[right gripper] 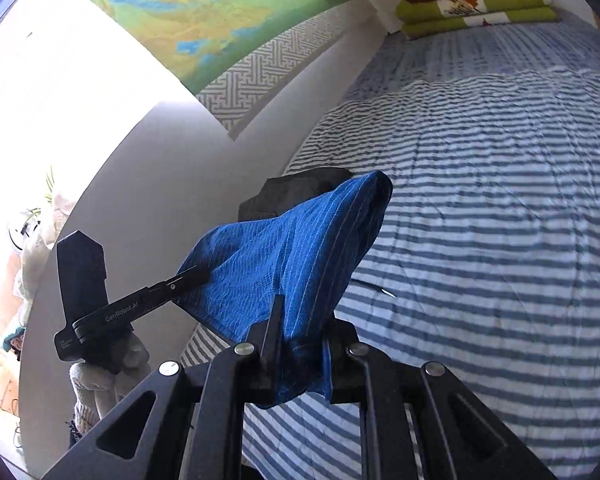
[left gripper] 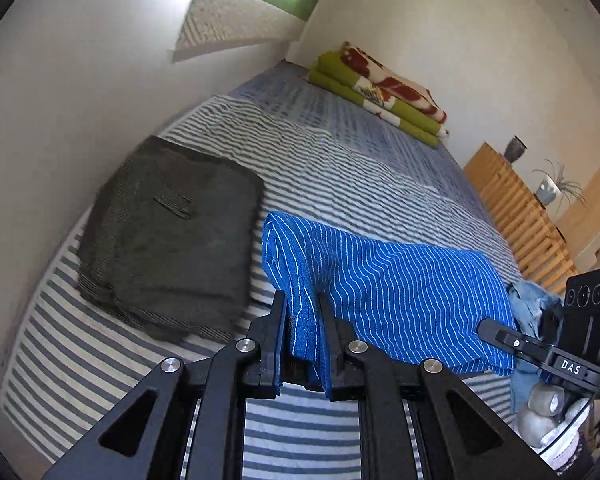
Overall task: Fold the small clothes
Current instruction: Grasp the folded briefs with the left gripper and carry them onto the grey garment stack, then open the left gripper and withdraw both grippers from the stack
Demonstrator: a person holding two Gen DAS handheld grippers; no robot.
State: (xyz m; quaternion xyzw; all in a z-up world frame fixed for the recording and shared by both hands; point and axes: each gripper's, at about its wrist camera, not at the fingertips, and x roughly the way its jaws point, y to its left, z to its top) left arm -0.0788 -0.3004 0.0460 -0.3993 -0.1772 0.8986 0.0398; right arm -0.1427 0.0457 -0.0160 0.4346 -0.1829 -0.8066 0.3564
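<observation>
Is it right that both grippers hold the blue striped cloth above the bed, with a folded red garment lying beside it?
Not quite. The folded garment beside the blue striped cloth is dark grey, not red, as the left wrist view shows. Both the left gripper and right gripper do hold the cloth above the bed.
</observation>
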